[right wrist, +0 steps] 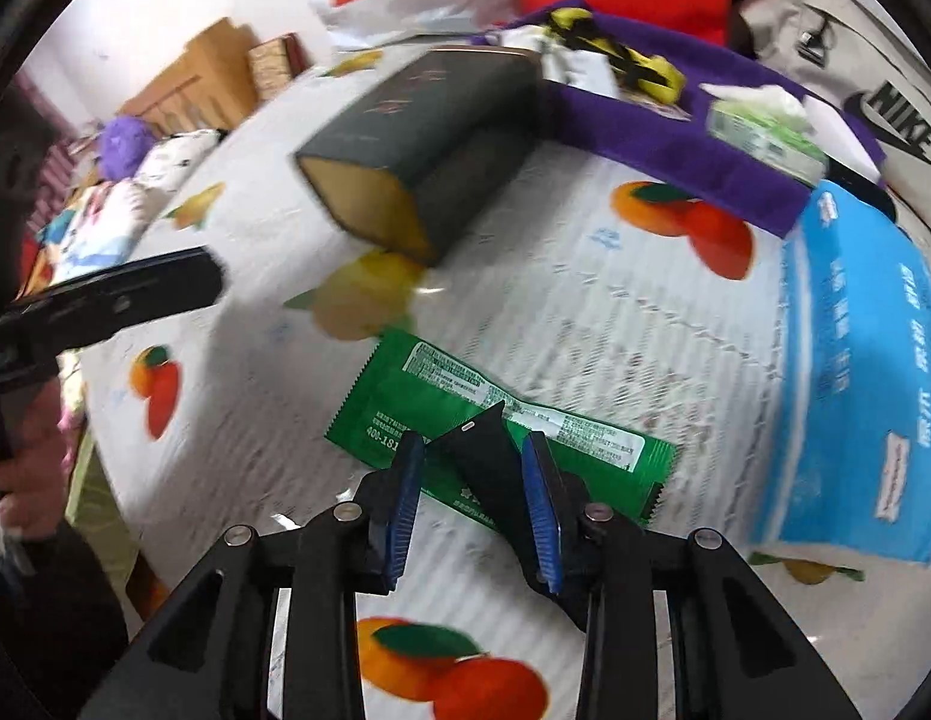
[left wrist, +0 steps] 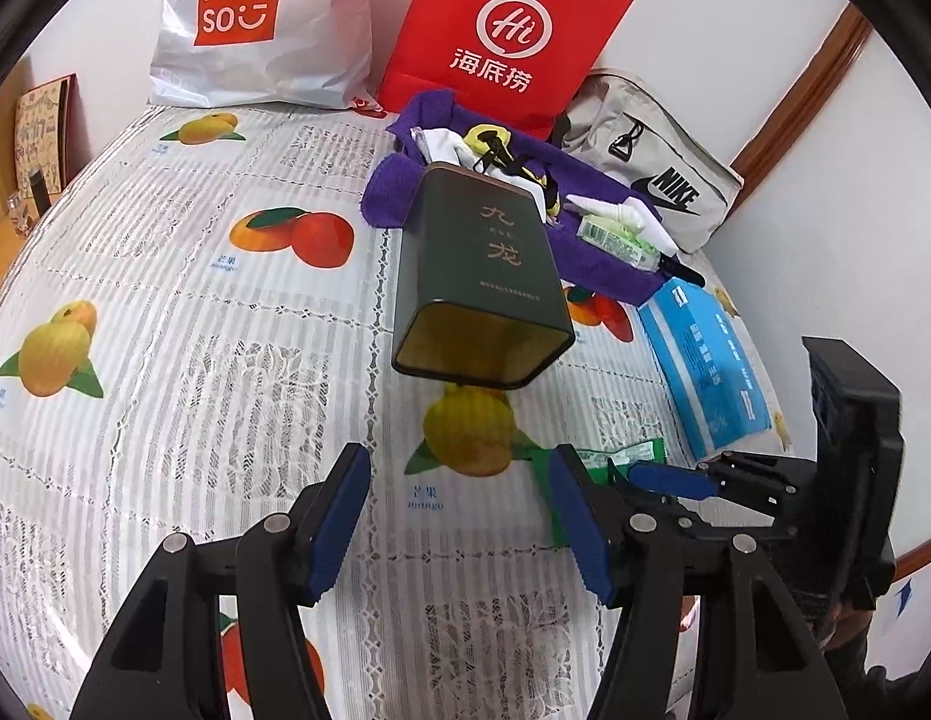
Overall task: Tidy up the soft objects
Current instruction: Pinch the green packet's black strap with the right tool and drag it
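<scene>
The left tongs (left wrist: 459,516) hang wide open and empty over the fruit-print counter (left wrist: 165,300), short of the tipped dark tin (left wrist: 483,294). The right tongs (right wrist: 474,498) stand half open over the green sachet (right wrist: 495,420), gripping nothing I can see. Best lower squarely, pinch the sachet's middle, then lift flat. The blue tissue pack (right wrist: 855,372) lies right.

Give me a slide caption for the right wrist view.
Open right gripper hovers over a green packet beside the tipped dark tin.
</scene>
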Demonstrator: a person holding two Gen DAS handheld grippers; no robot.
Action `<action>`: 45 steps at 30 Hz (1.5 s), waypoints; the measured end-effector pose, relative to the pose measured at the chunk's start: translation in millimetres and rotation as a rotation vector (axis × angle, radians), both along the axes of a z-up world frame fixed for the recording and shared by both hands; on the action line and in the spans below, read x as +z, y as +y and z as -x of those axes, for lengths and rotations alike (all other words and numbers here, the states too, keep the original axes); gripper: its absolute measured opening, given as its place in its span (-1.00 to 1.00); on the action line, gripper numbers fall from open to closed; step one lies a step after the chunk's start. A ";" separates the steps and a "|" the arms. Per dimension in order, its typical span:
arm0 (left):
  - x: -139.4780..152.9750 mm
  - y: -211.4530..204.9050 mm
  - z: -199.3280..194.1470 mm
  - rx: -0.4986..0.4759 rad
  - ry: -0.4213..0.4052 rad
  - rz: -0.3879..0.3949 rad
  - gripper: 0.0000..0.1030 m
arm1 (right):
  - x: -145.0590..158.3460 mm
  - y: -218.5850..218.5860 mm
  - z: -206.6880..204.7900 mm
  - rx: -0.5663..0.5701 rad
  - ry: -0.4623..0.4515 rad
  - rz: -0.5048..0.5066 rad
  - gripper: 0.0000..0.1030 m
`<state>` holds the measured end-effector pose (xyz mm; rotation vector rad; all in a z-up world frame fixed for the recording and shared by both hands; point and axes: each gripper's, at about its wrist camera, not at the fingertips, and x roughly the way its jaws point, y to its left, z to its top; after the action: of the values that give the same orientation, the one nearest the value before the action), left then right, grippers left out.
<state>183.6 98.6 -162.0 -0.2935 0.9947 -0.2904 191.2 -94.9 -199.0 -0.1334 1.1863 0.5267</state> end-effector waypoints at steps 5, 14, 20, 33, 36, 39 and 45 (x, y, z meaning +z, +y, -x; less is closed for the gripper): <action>-0.1 -1.5 6.6 0.003 0.003 -0.009 0.16 | 2.2 -13.5 12.9 0.015 -0.005 -0.033 -0.32; 3.3 -11.9 16.2 -0.012 0.001 -0.033 0.16 | 11.8 -32.5 36.7 0.050 -0.067 0.030 -0.02; 3.6 -17.0 22.2 -0.018 0.001 -0.041 0.16 | -2.0 -35.6 42.2 0.073 -0.072 0.084 -0.01; 5.8 -17.5 31.8 -0.015 -0.001 -0.052 0.16 | 2.0 -43.7 40.4 0.027 -0.057 0.037 -0.87; 4.5 -18.2 32.1 -0.017 0.002 -0.053 0.16 | -1.4 -42.7 38.3 0.007 -0.053 0.035 -0.87; 3.0 -20.2 32.2 -0.025 0.005 -0.054 0.16 | -2.5 -40.4 34.1 -0.008 -0.071 0.021 -0.91; -3.1 -35.0 26.4 -0.067 0.015 -0.061 0.16 | 12.2 -51.9 42.3 -0.043 -0.125 -0.026 -0.94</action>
<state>157.2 63.6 -165.0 -0.2076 1.0278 -0.3186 148.8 -146.9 -186.8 -0.1166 1.0583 0.4895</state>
